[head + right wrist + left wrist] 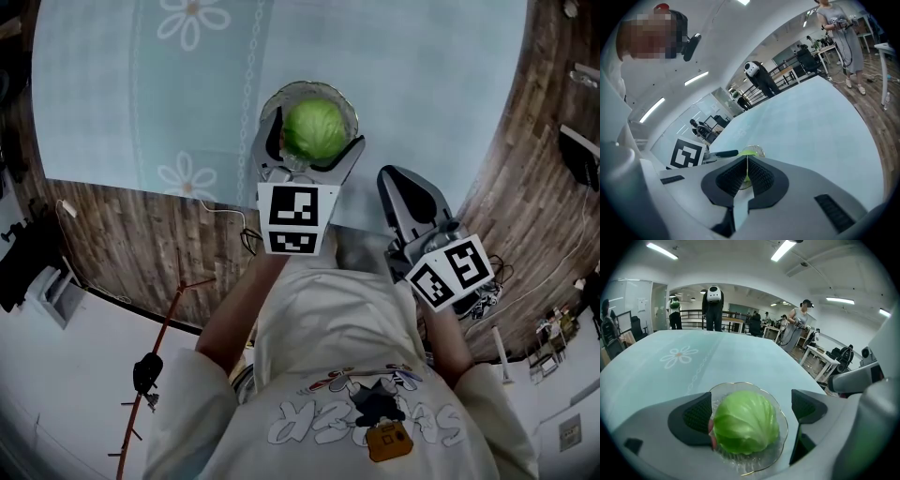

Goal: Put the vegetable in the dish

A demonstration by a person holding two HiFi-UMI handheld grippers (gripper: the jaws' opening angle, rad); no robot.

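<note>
Left gripper view: cabbage [746, 423] sits in the dish [784, 425], dead ahead at 12 between my left claw [752, 409] jaws. Jaws are wide, gripping nothing. Left pad is just beside the leaf, maybe touching; right pad is clear. Cabbage is near round, no axis to mind. Looks placed. I'd back straight out toward 6 so the left pad doesn't drag it. Right claw [746, 176] is pinched together, empty, at 4 of the dish. Dish is near the table [740, 357] edge.
</note>
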